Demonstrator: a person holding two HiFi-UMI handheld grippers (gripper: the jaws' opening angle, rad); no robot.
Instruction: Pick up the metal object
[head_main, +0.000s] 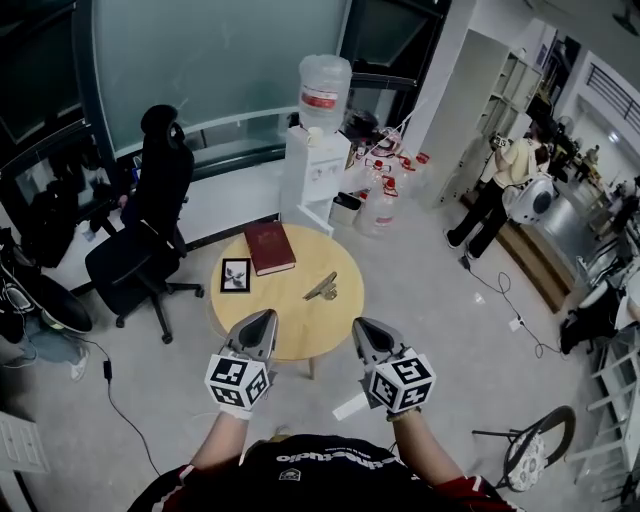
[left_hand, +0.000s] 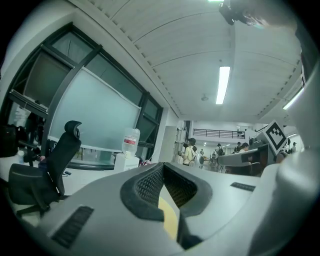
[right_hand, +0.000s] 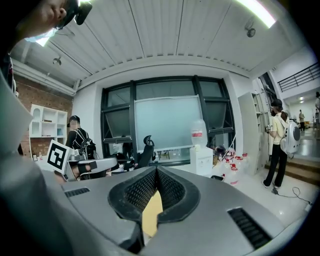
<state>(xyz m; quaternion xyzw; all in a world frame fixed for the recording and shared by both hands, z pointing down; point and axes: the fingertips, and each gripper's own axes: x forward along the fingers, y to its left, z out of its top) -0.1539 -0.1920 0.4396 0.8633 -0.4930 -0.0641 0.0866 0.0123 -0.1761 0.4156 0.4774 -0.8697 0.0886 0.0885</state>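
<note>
The metal object (head_main: 322, 290), a shiny clip-like piece, lies on the round wooden table (head_main: 300, 325) toward its right side. My left gripper (head_main: 262, 318) hovers over the table's near left edge, jaws shut and empty. My right gripper (head_main: 362, 326) hangs at the table's near right edge, also shut with nothing in it. Both point forward, short of the metal object. In the left gripper view the left gripper (left_hand: 163, 167) shows its tips meeting, and in the right gripper view the right gripper (right_hand: 156, 171) does too; neither view shows the table top.
A red book (head_main: 269, 247) and a small framed picture (head_main: 236, 274) lie on the table's far left. A black office chair (head_main: 145, 235) stands to the left, a water dispenser (head_main: 318, 150) behind. A person (head_main: 500, 190) stands far right. A folded chair (head_main: 530, 450) lies at lower right.
</note>
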